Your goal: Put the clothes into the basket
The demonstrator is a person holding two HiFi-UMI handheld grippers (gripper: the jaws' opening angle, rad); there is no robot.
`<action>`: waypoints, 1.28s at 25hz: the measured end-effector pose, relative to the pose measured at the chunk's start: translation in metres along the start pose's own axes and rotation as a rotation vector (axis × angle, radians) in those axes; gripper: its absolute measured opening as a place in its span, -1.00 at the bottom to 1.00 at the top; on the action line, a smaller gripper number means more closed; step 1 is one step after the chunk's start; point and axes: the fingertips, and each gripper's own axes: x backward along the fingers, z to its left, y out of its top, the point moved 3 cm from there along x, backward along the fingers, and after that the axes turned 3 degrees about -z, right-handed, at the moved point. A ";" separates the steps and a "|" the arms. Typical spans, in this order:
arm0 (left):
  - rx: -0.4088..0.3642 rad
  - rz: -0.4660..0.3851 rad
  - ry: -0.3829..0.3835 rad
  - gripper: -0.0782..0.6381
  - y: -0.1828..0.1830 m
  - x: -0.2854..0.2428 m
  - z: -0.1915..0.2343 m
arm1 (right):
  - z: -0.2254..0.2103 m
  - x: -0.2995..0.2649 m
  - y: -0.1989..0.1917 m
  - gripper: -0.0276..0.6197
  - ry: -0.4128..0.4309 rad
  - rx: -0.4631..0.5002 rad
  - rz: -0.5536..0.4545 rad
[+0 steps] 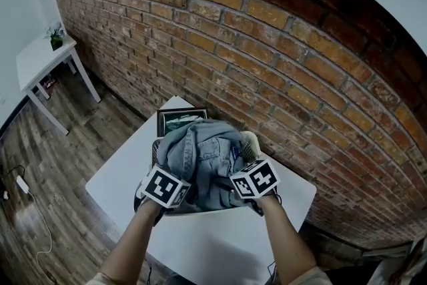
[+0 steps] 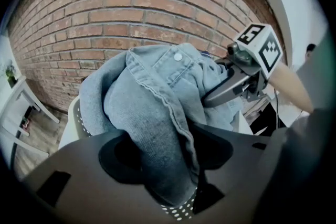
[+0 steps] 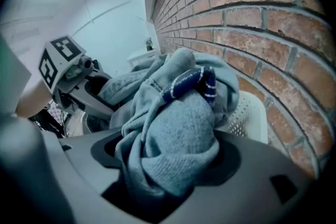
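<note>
A heap of pale denim clothes point(image 1: 200, 157) fills a white perforated basket point(image 1: 248, 143) on the white table point(image 1: 213, 243). Both grippers sit at the basket's near side. My left gripper point(image 1: 173, 182) is shut on a thick fold of the denim jacket point(image 2: 152, 113), which runs down between its jaws. The basket's dotted rim point(image 2: 79, 115) shows to the left of the fabric. My right gripper point(image 1: 243, 178) is shut on a bunched blue-grey knit garment point(image 3: 178, 134), with a blue striped cord point(image 3: 189, 81) lying on top. The basket wall point(image 3: 247, 113) stands just behind it.
A dark framed box point(image 1: 180, 118) lies behind the basket against the brick wall point(image 1: 267, 57). A small white side table point(image 1: 40, 60) with a plant stands far left. A cable point(image 1: 30, 197) lies on the wooden floor.
</note>
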 end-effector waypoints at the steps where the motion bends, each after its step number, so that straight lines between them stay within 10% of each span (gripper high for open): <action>1: -0.024 0.016 0.010 -0.07 -0.002 -0.001 -0.001 | -0.002 -0.004 -0.004 0.16 -0.025 0.007 0.026; 14: -0.045 -0.026 0.048 -0.07 -0.009 0.014 -0.010 | -0.020 0.027 -0.014 0.28 -0.347 0.019 -0.010; 27: -0.079 -0.312 0.284 -0.08 0.019 0.072 -0.018 | 0.020 0.065 0.019 -0.18 -0.313 -0.008 -0.323; 32: -0.074 -0.512 0.316 -0.47 0.043 0.095 -0.037 | 0.038 0.077 0.030 -0.62 -0.312 -0.002 -0.431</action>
